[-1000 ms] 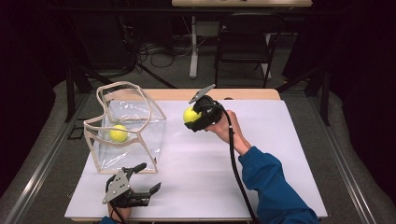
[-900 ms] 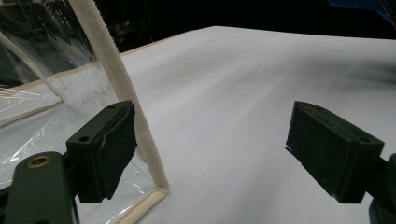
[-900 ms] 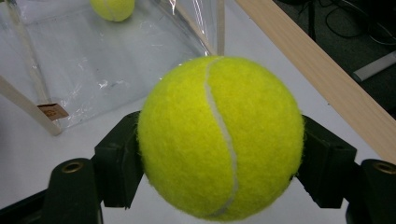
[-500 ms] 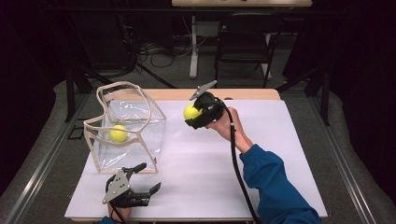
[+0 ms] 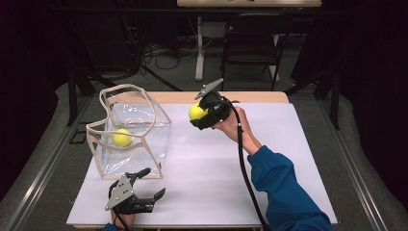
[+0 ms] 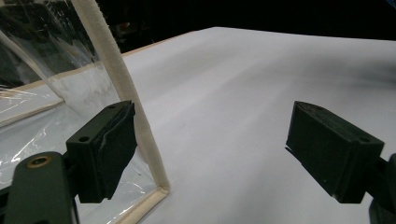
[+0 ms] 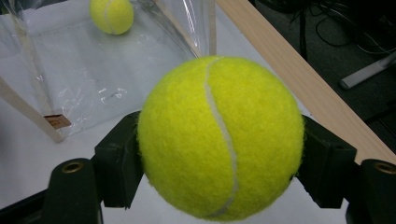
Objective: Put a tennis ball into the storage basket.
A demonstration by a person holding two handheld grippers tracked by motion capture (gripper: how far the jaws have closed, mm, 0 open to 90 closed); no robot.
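Note:
My right gripper (image 5: pixel 195 115) is held above the table's far middle, shut on a yellow tennis ball (image 5: pixel 196 111). In the right gripper view that ball (image 7: pixel 219 140) sits squeezed between the two black pads. A second tennis ball (image 5: pixel 121 137) lies inside a clear plastic bag (image 5: pixel 139 120) with cream edging at the left. The bag's mouth is propped up and open. My left gripper (image 5: pixel 153 182) rests near the front edge, just right of the bag's near corner. Its jaws stand wide open with nothing between them (image 6: pixel 210 154).
A white sheet (image 5: pixel 288 159) covers the table, with a bare wooden strip (image 5: pixel 250 97) along the far edge. The right gripper's black cable (image 5: pixel 243 163) trails back over the blue sleeve. Dark floor, stands and a chair lie beyond the table.
The right gripper with its ball has crept slightly upward. The left gripper and the bag have stayed put.

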